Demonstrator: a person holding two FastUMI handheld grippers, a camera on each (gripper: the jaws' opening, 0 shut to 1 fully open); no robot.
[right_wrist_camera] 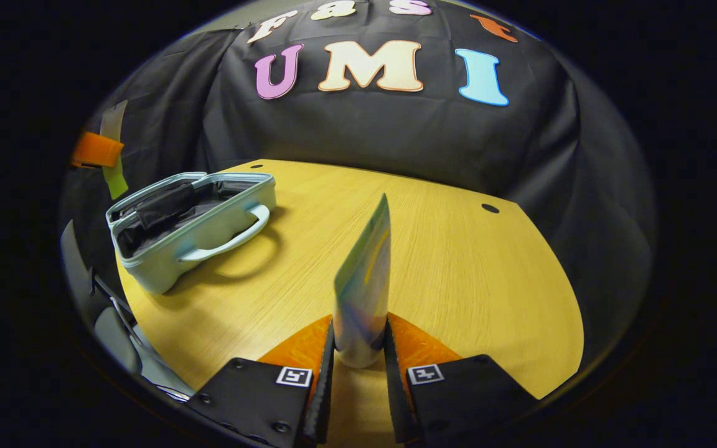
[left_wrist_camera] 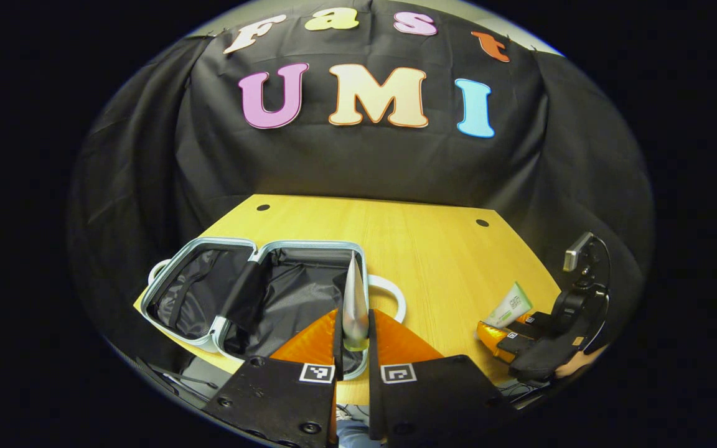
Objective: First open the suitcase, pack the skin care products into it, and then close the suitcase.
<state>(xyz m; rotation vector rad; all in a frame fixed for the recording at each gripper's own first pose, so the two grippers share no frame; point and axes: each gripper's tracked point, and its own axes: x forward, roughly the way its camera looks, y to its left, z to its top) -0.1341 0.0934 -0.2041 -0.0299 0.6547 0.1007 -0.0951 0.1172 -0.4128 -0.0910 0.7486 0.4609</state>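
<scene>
A pale blue suitcase lies open on the wooden table, its two black-lined halves side by side. My left gripper is shut on a silver tube that stands upright over the right half of the case. In the right gripper view, my right gripper is shut on a white and green tube, held above the bare table to the right of the suitcase. The left gripper view also has that right gripper at the table's right edge with the white tube in it.
The suitcase has white handles on its outer sides. Two dark holes mark the far part of the table. Black cloth hangs behind and around the table. A hand holds the right gripper at the lower right.
</scene>
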